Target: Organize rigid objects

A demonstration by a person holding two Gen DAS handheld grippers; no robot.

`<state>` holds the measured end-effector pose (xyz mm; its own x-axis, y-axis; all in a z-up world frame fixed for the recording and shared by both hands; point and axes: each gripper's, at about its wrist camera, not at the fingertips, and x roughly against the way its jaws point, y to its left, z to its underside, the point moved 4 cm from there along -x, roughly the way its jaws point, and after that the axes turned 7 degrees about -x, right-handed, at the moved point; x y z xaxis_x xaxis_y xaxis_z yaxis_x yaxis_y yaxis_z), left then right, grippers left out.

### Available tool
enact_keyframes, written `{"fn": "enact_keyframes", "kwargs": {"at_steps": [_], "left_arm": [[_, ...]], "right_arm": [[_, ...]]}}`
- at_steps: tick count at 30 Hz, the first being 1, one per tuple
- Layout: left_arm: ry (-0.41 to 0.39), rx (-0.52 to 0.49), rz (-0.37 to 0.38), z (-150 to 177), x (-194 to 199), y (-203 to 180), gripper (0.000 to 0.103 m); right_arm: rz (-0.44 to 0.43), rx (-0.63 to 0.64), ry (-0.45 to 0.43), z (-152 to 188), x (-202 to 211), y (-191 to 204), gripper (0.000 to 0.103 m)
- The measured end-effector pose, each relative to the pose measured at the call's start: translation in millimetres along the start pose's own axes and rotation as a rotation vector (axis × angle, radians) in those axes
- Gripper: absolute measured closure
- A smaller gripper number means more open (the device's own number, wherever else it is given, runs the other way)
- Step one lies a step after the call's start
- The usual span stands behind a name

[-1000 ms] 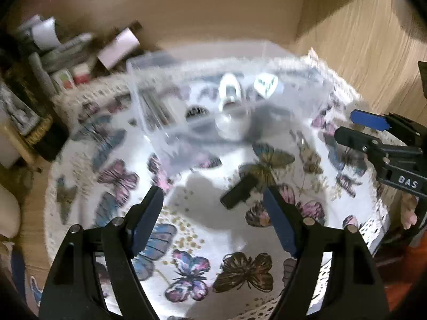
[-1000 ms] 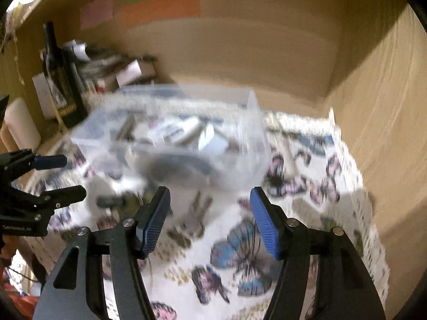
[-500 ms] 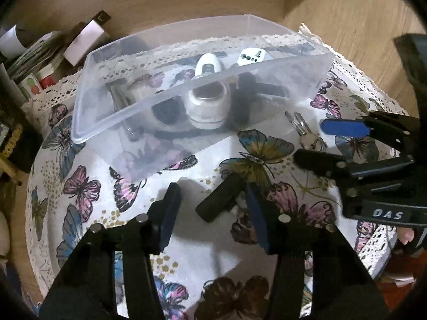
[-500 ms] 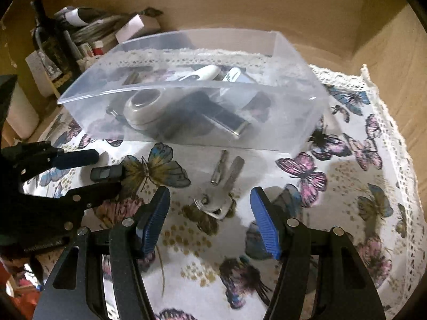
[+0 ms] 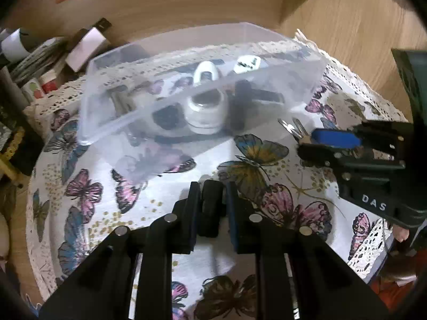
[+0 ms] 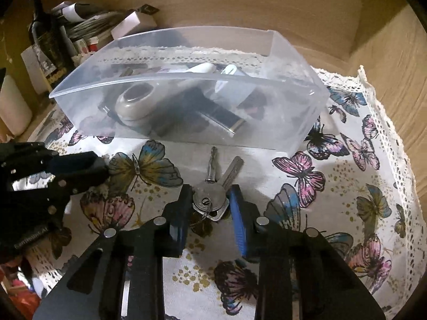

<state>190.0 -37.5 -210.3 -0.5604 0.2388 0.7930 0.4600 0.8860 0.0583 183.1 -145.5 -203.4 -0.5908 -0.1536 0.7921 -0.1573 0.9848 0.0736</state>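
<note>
Left gripper (image 5: 212,200) clamped on a small black object (image 5: 210,208), right gripper (image 6: 210,200) clamped on a bunch of keys (image 6: 213,192), clear plastic bin (image 6: 293,122) set beyond on the butterfly-cloth counter (image 6: 347,186).

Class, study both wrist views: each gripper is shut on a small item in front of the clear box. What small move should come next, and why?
Probably lift both straight up. The left gripper pinches the black object, the right gripper the keys; both still sit on the tablecloth, lower than the clear box rim.
</note>
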Motion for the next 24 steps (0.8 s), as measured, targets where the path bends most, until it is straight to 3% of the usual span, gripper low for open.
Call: {"fn": "enact_keyframes", "kwargs": {"at_steps": [24], "left_arm": [[-0.184,0.099,-0.001,-20.2,73.5,19.7,0.084]], "right_arm": [[-0.059,-0.015,-0.152,-8.5,61.5,4.2,0.077]]}}
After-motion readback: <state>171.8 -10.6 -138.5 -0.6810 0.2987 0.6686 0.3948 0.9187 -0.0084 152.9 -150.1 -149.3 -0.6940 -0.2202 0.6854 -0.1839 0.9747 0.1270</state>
